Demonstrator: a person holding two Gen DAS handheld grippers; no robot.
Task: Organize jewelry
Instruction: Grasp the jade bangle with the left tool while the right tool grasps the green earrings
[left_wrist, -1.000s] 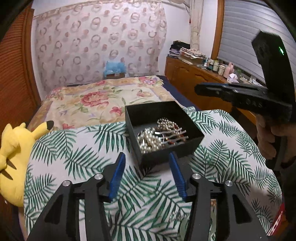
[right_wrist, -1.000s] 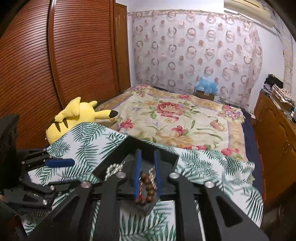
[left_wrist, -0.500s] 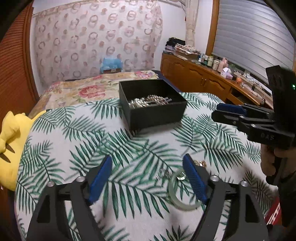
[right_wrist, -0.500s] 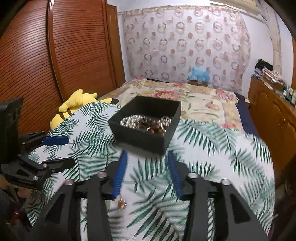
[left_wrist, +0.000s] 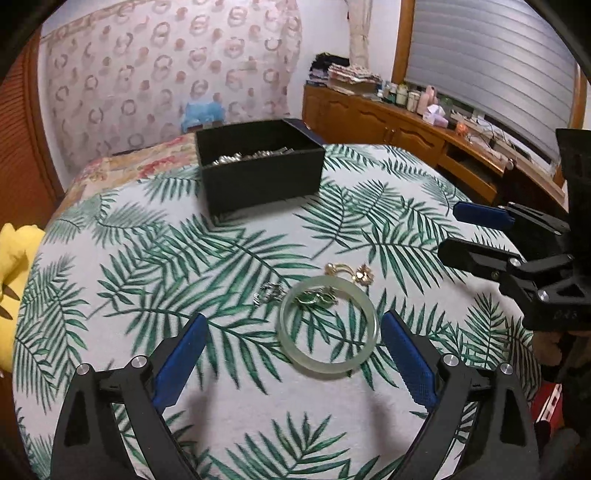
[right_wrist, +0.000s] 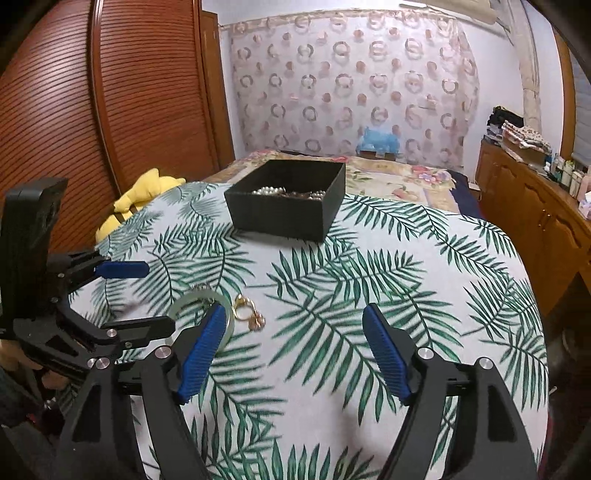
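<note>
Left gripper: jaws opening, nothing pinched; the bangle lies ahead, between them.
Silver piece: small, just left of the bangle; easily nudged.
Bangle: flat on the leaf-print bed cover; smooth, may slip when squeezed; small rings lie inside.
Gold earrings: far side; could scatter.
Right gripper: jaws opening, empty; may collide with the left.
Box: far, holds pearls.

FREE: leaf-print cloth bare right of and in front of the black box | OBSTACLES: black box at far centre; pale green bangle, gold pieces and silver piece clustered near front | FLANK: yellow plush at far left edge
</note>
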